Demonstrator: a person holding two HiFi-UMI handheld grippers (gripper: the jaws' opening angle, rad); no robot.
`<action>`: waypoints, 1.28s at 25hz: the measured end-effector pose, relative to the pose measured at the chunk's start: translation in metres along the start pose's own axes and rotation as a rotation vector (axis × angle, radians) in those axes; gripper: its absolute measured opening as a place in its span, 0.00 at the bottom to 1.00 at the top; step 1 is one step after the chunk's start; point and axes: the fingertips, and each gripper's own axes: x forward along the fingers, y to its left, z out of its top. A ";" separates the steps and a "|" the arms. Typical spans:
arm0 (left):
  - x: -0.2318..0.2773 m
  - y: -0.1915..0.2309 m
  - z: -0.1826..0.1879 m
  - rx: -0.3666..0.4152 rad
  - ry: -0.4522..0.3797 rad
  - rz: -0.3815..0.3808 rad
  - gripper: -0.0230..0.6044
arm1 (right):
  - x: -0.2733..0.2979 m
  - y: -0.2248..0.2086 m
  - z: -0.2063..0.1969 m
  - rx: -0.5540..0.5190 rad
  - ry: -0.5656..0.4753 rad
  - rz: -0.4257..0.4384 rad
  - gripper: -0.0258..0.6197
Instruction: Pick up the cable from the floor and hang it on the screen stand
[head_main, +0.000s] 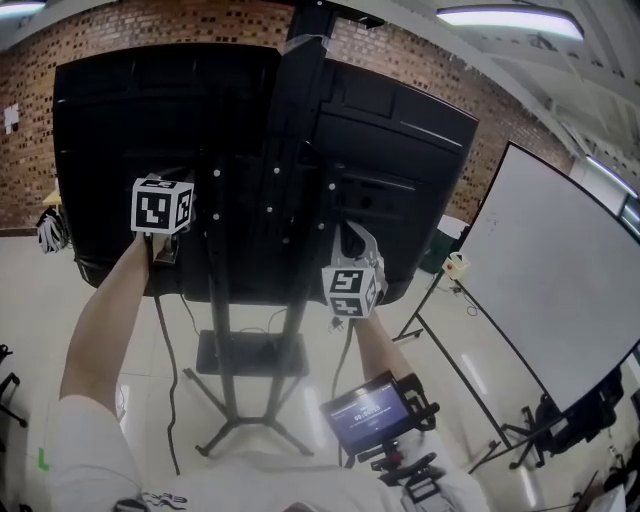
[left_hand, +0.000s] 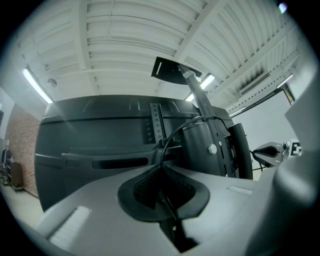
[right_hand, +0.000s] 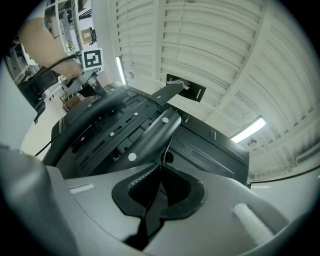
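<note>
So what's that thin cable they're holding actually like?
The cable is a thin, black, flexible-looking cord. One stretch is pinched in the shut left gripper and arches up toward the screen stand. Another is pinched in the shut right gripper, close to the stand's column. Slack hangs toward the floor.

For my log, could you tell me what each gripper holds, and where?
The left gripper and right gripper each pinch a stretch of the thin black cable between closed jaws.

A whiteboard (head_main: 545, 270) on tripod legs stands at the right side of the pale floor (head_main: 30, 300), a brick wall (head_main: 150, 25) at the back, a ceiling strip light (head_main: 510, 18) glowing above.
</note>
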 end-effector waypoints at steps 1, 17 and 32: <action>0.000 0.000 0.001 -0.006 0.000 0.001 0.05 | -0.001 0.001 0.000 0.001 -0.001 0.002 0.09; -0.008 -0.009 -0.007 -0.081 -0.099 0.025 0.05 | -0.010 0.012 0.000 0.092 -0.037 0.016 0.10; -0.032 -0.024 -0.080 -0.103 -0.017 -0.017 0.11 | -0.024 0.045 -0.041 0.092 0.087 0.109 0.10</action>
